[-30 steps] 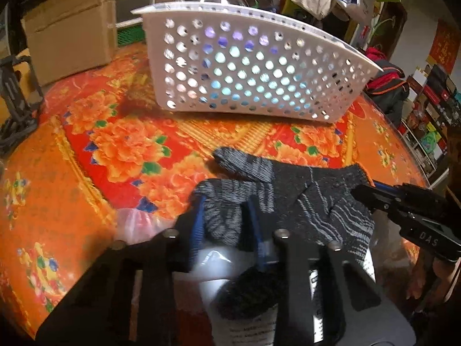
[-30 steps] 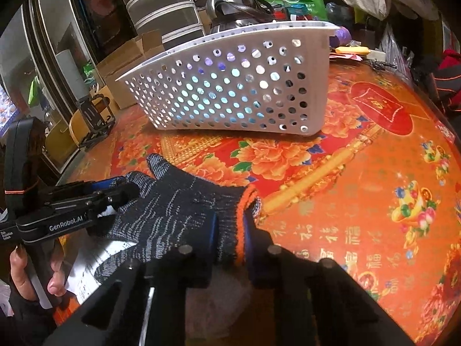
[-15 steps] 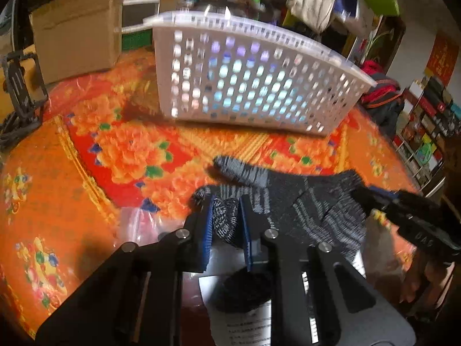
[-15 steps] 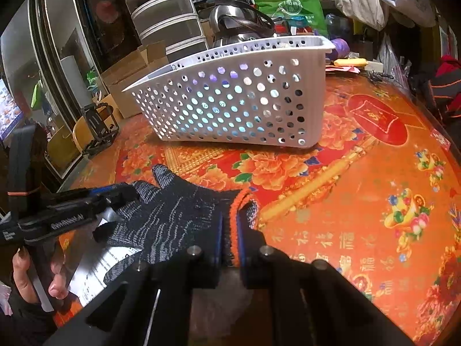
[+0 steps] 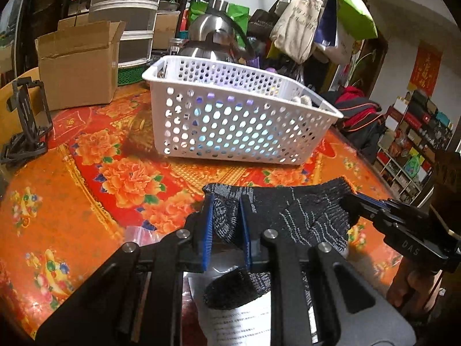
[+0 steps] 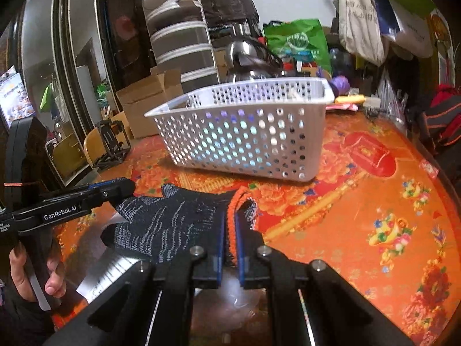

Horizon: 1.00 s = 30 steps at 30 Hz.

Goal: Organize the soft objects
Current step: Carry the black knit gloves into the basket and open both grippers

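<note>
A dark knitted glove [image 5: 291, 210] with an orange cuff [image 6: 236, 201] hangs stretched between my two grippers, just above the table. My left gripper [image 5: 226, 201] is shut on its finger end. My right gripper [image 6: 229, 216] is shut on the orange cuff. In the right wrist view the left gripper [image 6: 124, 187] comes in from the left onto the glove [image 6: 167, 216]. The right gripper [image 5: 350, 199] shows at the right of the left wrist view. One glove finger [image 5: 230, 288] dangles below. A white perforated basket [image 5: 230, 115] [image 6: 247, 132] stands beyond the glove.
The round table [image 6: 374, 201] has an orange and red flowered cover. A printed paper sheet [image 5: 239, 323] and a small clear bag [image 5: 138, 235] lie under the glove. A cardboard box [image 5: 77, 63], a black stand [image 5: 26, 121] and a steel kettle [image 5: 213, 40] stand behind.
Both grippers closed on the glove and lifted it off the table. The views tipped up, so the basket's open top now shows.
</note>
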Available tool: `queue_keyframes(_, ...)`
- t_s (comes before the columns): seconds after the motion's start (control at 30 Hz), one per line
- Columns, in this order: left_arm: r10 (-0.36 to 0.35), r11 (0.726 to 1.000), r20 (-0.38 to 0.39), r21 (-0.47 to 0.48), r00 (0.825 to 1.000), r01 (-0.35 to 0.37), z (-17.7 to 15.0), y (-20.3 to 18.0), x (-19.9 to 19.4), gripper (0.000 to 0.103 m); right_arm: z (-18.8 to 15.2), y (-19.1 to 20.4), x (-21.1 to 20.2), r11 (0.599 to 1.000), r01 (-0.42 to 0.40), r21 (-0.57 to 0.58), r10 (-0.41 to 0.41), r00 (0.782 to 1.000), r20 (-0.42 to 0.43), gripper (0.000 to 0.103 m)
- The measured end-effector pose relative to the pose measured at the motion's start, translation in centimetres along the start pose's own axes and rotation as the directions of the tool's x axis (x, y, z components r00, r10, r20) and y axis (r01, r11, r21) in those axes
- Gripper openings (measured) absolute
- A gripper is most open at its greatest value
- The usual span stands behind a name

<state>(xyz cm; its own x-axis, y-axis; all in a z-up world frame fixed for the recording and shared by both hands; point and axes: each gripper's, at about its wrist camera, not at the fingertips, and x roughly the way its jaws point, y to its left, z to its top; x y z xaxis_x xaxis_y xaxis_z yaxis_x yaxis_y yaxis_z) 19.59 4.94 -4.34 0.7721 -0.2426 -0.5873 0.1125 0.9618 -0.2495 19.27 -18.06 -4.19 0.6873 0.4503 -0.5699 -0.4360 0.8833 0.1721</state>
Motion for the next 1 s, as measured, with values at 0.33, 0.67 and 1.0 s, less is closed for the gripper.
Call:
queue_keyframes(0.33,-0.042,0.999,0.077,0.013,0.996,0.041,3.6,-2.0,-6.0,0.015,3.0,1.6,-5.2,0.999,0.003,-0.04,0.001,0.996,0.091,0.005)
queue_keyframes(0.67,-0.047,0.997,0.112,0.069,0.993,0.04,11.9,-4.8,-9.1,0.015,10.6,1.9,-9.1,0.998,-0.001,-0.059,0.011,0.986,0.165,0.005)
queue_keyframes(1.0,0.045,0.998,0.058,0.034,0.997,-0.047,23.6,-5.0,-5.3,0.015,20.0,1.9,-6.3,0.991,0.109,-0.075,-0.095,0.981,0.168,0.005)
